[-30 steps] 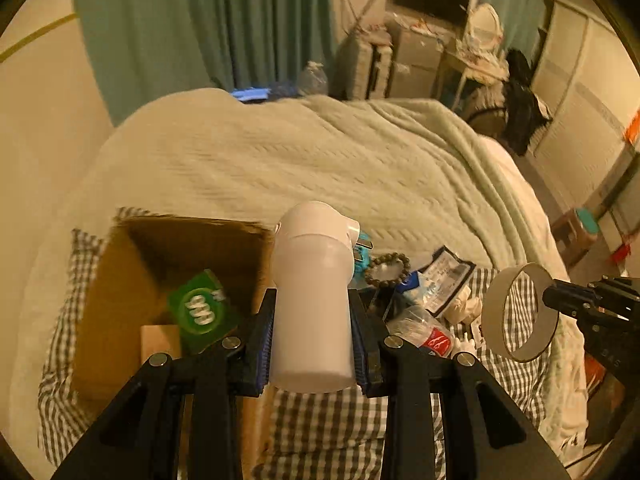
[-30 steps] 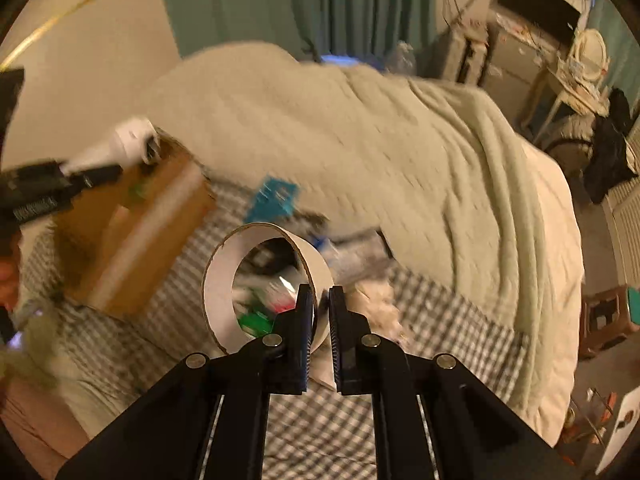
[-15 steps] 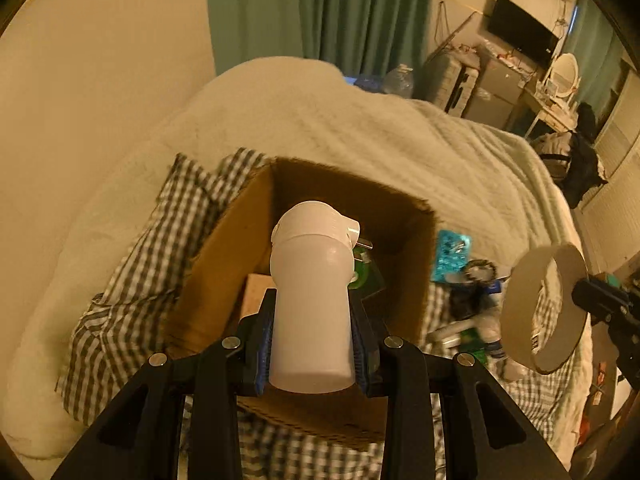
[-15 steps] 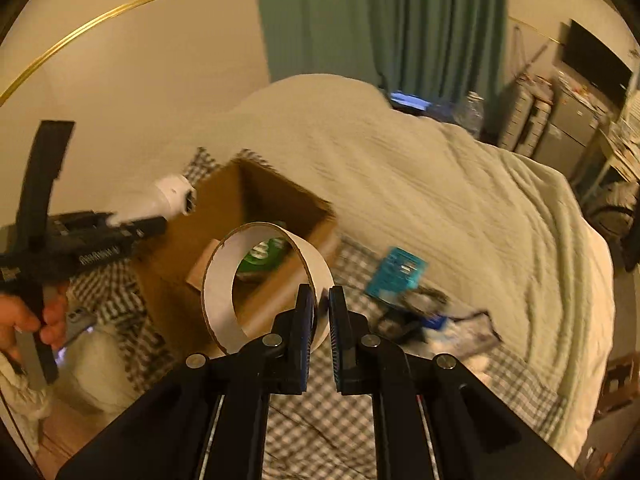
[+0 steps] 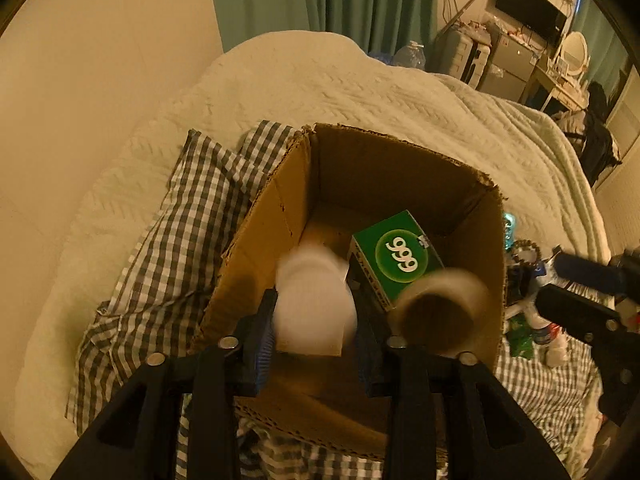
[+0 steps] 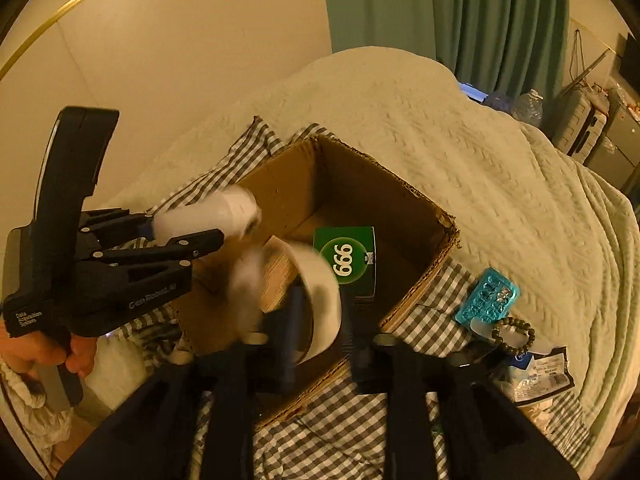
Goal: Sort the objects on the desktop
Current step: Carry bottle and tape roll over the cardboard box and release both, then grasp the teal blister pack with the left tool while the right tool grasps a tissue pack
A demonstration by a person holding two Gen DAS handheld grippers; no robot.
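Note:
An open cardboard box (image 5: 400, 148) (image 6: 380, 168) lies on a checked cloth, with a green "999" box (image 5: 396, 256) (image 6: 348, 260) inside it. My left gripper (image 5: 316, 320) (image 6: 188, 226) hangs over the box's near left side. Its jaws are opening, and the white bottle (image 5: 316, 304) (image 6: 212, 216) sits blurred and loose between them. My right gripper (image 6: 320, 320) (image 5: 554, 280) is above the box's near right edge. Its jaws are opening too. The white tape ring (image 6: 316, 296) (image 5: 436, 308) is blurred between them, and the pads stand clear of its wall.
Right of the box on the checked cloth (image 6: 360, 420) lie a teal blister pack (image 6: 488, 296), a bead bracelet (image 6: 514, 334) and a heap of packets (image 6: 536, 376). A pale quilt (image 6: 440, 140) covers the bed behind. A hand (image 6: 40, 352) holds the left gripper.
Both grippers have swung left until they hang over the box. The left jaws have parted from the bottle and the right jaws from the tape ring. Both objects now blur downward.

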